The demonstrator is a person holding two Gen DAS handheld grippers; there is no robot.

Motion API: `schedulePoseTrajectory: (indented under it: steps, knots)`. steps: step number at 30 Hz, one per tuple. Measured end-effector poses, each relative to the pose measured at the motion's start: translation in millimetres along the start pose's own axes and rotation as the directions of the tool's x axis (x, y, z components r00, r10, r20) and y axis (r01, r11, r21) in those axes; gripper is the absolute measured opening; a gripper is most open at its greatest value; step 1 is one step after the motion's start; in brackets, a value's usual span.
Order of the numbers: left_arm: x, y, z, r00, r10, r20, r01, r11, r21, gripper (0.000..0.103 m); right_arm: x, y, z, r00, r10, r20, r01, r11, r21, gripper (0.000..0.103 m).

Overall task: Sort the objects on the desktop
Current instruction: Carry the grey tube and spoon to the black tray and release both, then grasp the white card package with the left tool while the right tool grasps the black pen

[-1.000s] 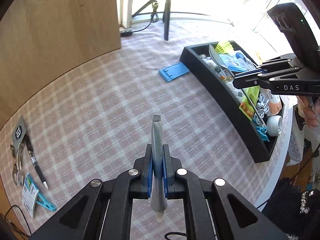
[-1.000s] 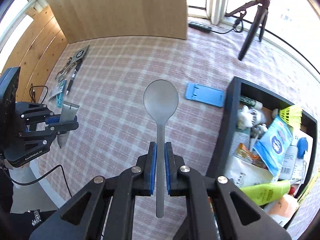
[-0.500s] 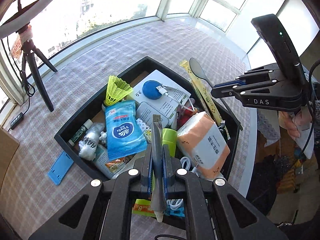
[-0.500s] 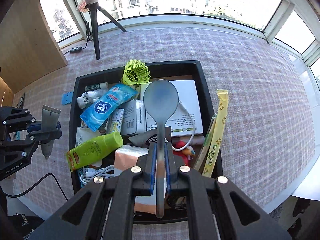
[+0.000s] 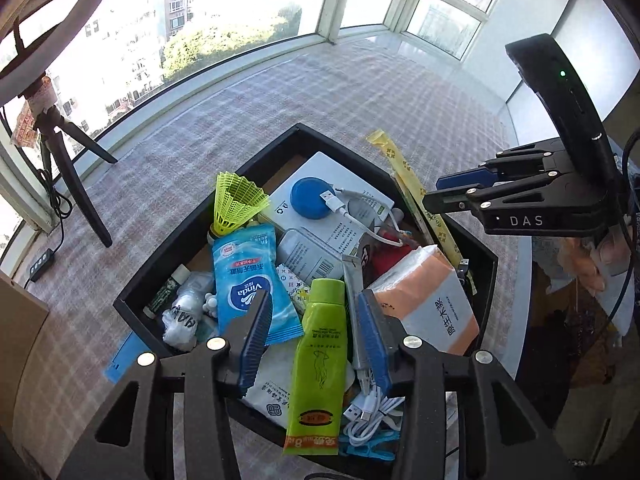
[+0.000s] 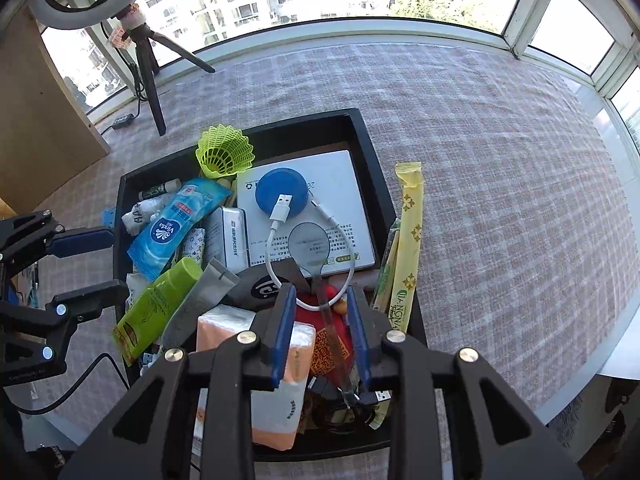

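A black tray (image 5: 188, 236) (image 6: 372, 168) full of desk items sits on the checked tablecloth. My left gripper (image 5: 316, 312) is open above it; the grey tube (image 5: 354, 292) (image 6: 200, 300) lies in the tray beside a green bottle (image 5: 320, 356) (image 6: 160, 304). My right gripper (image 6: 322, 300) is open over the tray; the metal spoon (image 6: 310, 244) lies below it on the white box (image 6: 344, 184) and red item. The right gripper also shows in the left wrist view (image 5: 448, 192), and the left gripper shows in the right wrist view (image 6: 108, 260).
The tray also holds a yellow shuttlecock (image 6: 224, 152), a blue wipes pack (image 5: 248, 280), an orange tissue pack (image 5: 432, 300), a white USB cable (image 6: 280, 208). A yellow sachet (image 6: 410, 236) lies on the tray's right rim. A tripod (image 6: 152, 64) stands at the back left.
Both grippers have opened. The grey tube has dropped from the left gripper into the tray, and the spoon has dropped from the right gripper onto the items in the tray.
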State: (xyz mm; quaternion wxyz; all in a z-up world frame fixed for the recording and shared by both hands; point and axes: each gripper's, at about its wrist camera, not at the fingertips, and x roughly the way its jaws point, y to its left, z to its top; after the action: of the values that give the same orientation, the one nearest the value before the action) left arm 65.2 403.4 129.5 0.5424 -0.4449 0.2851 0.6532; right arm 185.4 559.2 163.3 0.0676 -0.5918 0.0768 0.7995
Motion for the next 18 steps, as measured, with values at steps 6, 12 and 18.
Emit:
schedulePoseTrajectory:
  steps: [6, 12, 18]
  knots:
    - [-26, 35, -38, 0.997, 0.072, 0.016, -0.070, 0.993, -0.093, 0.041, -1, 38, 8, 0.999, 0.035, 0.023, -0.033, 0.998, -0.060, 0.029]
    - [-55, 78, -101, 0.985, 0.170, 0.004, -0.166, 0.967, -0.194, 0.043, 2, 105, 13, 0.996, 0.081, 0.025, -0.075, 0.979, -0.191, 0.037]
    - [-88, 136, -178, 0.958, 0.283, -0.043, -0.283, 0.915, -0.288, 0.044, 16, 181, 16, 0.990, 0.138, -0.029, -0.140, 0.940, -0.311, 0.038]
